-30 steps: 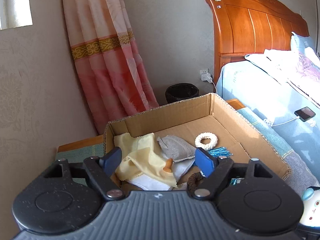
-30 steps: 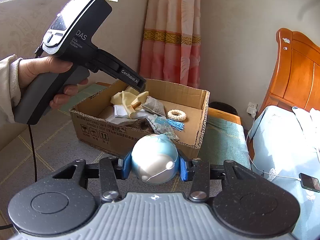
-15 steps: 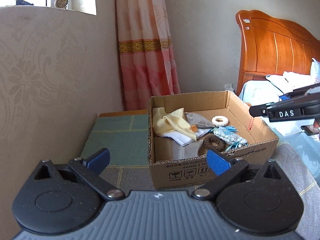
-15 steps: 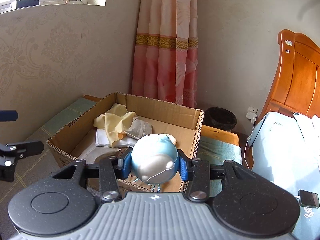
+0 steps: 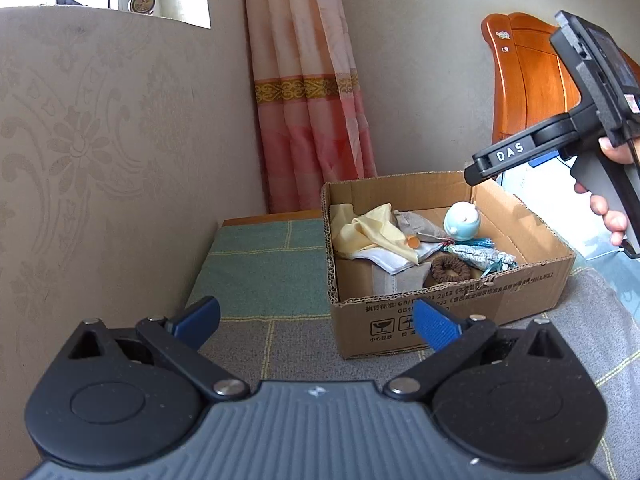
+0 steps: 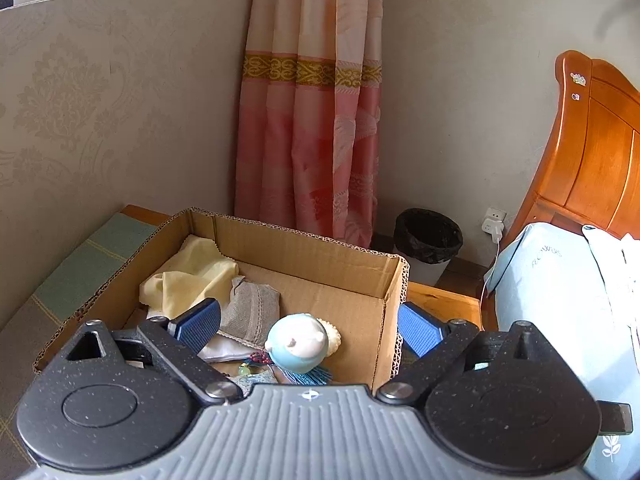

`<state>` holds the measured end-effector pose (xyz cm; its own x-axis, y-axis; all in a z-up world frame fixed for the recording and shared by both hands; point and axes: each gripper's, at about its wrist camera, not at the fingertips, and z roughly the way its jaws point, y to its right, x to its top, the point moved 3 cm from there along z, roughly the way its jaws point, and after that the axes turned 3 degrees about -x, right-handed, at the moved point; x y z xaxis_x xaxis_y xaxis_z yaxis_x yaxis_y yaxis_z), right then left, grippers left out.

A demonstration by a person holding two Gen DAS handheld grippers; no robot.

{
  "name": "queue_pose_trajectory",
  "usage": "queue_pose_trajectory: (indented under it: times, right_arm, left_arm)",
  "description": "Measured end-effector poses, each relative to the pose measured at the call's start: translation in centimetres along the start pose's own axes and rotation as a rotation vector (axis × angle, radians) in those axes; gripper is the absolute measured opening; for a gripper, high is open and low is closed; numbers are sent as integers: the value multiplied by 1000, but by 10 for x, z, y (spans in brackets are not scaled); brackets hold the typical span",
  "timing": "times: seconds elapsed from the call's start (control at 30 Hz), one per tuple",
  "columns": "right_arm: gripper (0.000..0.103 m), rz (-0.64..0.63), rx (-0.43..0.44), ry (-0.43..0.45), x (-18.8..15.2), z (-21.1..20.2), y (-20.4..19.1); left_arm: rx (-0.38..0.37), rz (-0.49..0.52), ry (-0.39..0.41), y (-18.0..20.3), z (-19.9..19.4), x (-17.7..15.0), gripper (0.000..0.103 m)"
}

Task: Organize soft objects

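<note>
A cardboard box (image 5: 452, 312) (image 6: 320, 252) sits on a grey and green blanket. Inside lie a yellow cloth (image 5: 372, 228) (image 6: 192, 276), a grey pouch (image 6: 252, 312), a brown hair ring (image 5: 450, 268) and a round light-blue plush toy (image 5: 462, 222) (image 6: 298, 344). My right gripper (image 6: 308, 326) is open above the box, the toy lying free below it; its handle (image 5: 560, 136) shows in the left wrist view. My left gripper (image 5: 316, 320) is open and empty, in front of the box.
A pink curtain (image 6: 308, 120) hangs behind the box. A black bin (image 6: 428, 240) stands by the wall. A wooden headboard (image 6: 592, 152) and light-blue bedding (image 6: 560, 300) are at the right. A patterned wall (image 5: 100, 160) runs along the left.
My right gripper opened and let the blue plush toy drop into the box. My left gripper drew back from the box and stayed open.
</note>
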<state>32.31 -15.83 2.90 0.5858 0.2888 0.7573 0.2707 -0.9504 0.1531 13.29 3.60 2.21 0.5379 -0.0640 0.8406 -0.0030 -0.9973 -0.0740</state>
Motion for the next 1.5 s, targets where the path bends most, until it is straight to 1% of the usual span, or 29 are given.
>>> queue_pose_trajectory:
  times: [0.1, 0.17, 0.33, 0.43, 0.57, 0.73, 0.97, 1.5]
  right_arm:
    - [103, 37, 4, -40, -5, -13, 1]
    - [103, 43, -9, -63, -11, -25, -2]
    - [103, 9, -89, -94, -34, -69, -16]
    - [103, 20, -132, -114, -55, -94, -25]
    - [103, 30, -143, -145, -80, -116, -38]
    - [103, 115, -131, -149, -94, -135, -38]
    - [103, 157, -131, -131, -103, -149, -36]
    - [103, 158, -126, -115, -103, -154, -37]
  left_arm:
    - [-1, -10, -20, 1, -1, 0, 102]
    - [4, -23, -36, 1, -2, 0, 102]
    - [40, -51, -103, 2, -8, 1, 102]
    - [42, -58, -149, 4, -12, 2, 102]
    - [27, -51, -146, 10, -25, 4, 102]
    - [32, -37, -127, 15, -39, 9, 102]
    - [37, -31, -123, 21, -46, 10, 102]
    - [32, -29, -130, 25, -48, 11, 102]
